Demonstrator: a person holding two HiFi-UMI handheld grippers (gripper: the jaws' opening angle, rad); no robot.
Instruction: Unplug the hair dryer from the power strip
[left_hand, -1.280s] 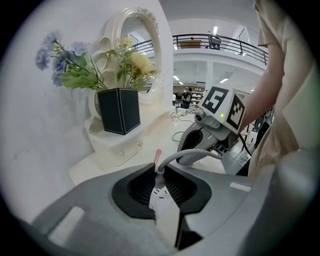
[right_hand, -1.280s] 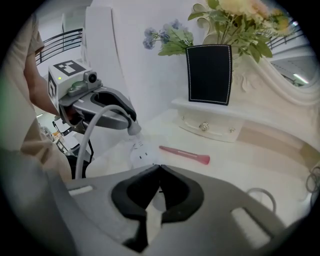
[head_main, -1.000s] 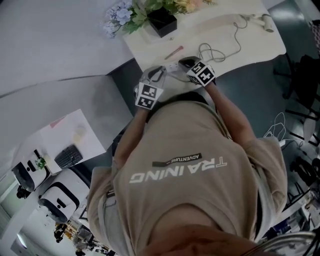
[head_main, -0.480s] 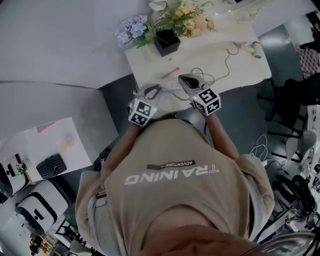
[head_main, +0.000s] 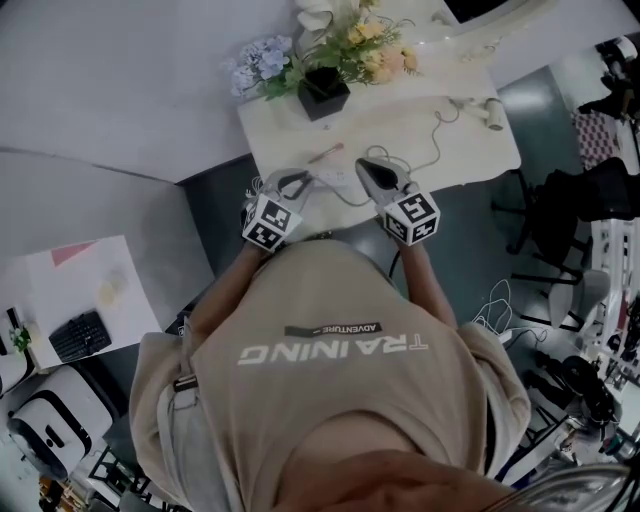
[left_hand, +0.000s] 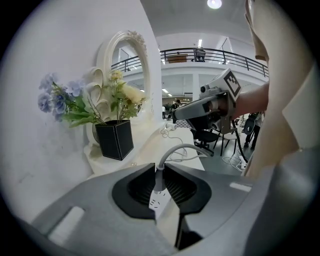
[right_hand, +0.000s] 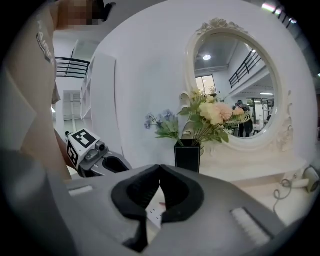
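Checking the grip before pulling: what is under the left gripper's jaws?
The white power strip, right below the plug that the jaws clamp. Whether the plug's prongs are seated is hidden.

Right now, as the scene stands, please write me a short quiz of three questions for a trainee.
1. True or false: the left hand-held gripper is shut on the plug.
2. What holds the flowers? A) a black vase B) a glass jar C) a white bowl
3. Fill in: the hair dryer lies on the ____.

Key: 1 true; 2 A; 3 table.
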